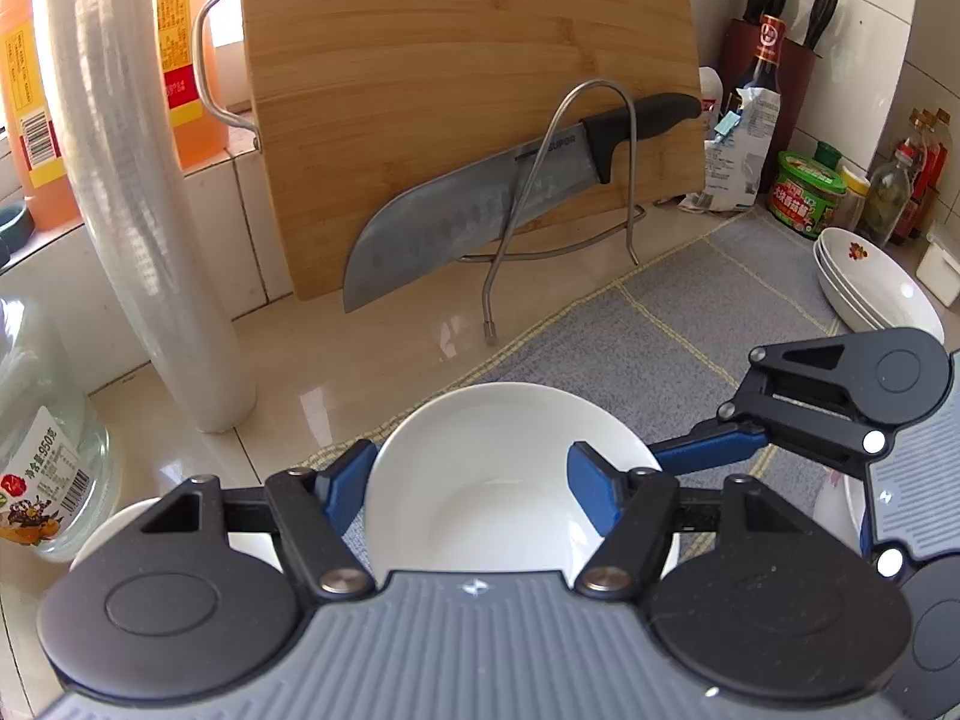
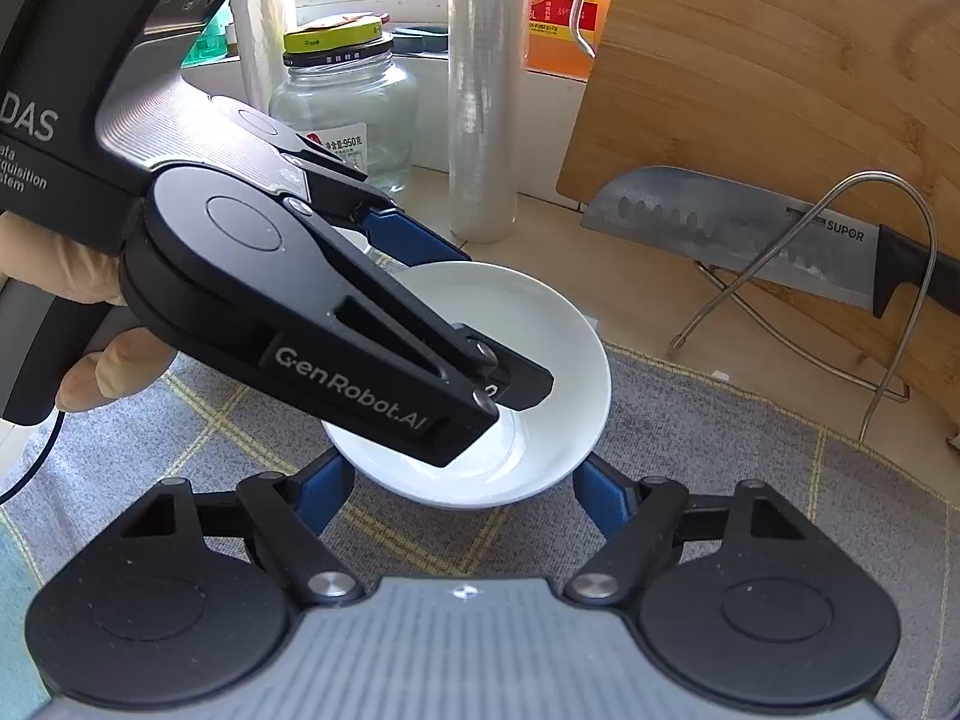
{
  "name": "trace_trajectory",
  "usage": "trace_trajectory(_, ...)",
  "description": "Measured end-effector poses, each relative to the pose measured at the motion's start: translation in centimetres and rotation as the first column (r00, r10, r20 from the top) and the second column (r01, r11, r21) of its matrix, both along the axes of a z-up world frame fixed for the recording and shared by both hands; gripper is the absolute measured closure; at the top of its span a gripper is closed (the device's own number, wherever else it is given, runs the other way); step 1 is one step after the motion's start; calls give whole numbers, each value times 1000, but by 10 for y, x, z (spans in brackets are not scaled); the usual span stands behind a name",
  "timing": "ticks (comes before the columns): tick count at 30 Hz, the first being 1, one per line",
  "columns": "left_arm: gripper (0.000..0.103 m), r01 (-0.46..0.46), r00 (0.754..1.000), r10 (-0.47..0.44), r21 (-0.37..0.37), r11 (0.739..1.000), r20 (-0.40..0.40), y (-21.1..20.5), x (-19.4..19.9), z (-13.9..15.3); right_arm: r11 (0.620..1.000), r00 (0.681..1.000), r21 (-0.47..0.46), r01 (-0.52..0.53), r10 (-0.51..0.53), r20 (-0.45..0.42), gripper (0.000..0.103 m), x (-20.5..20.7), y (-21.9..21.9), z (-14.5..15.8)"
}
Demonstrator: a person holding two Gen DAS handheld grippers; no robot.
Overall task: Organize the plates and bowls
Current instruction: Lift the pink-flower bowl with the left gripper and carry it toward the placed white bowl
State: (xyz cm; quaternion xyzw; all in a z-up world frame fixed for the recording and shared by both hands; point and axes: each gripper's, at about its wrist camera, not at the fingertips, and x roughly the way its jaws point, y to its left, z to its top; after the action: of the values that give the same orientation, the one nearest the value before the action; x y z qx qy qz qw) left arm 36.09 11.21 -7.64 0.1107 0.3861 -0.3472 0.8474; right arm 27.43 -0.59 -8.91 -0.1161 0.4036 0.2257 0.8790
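**Q:** Where does the white bowl (image 2: 528, 312) sit, and is it held?

**A:** It sits on the grey mat (image 2: 720, 420). The left gripper (image 1: 468, 480) is clamped on its wall, one finger outside the rim and one inside. The right gripper (image 2: 465, 495) flanks the near rim, but pad contact cannot be told.

**Q:** How much is organized?

**A:** Probably little. The bowl is empty and stands well apart from the stack of flower-print dishes (image 1: 870, 276), so it is not yet grouped. The glass jar (image 2: 348, 102) looks empty.
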Motion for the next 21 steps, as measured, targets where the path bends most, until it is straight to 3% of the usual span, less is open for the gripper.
trace_trajectory(21,34,28,1000,-28,-7,1000,-5,-1,-16,17,999,998,-33,-31,33,47,20,-20,-5,14)
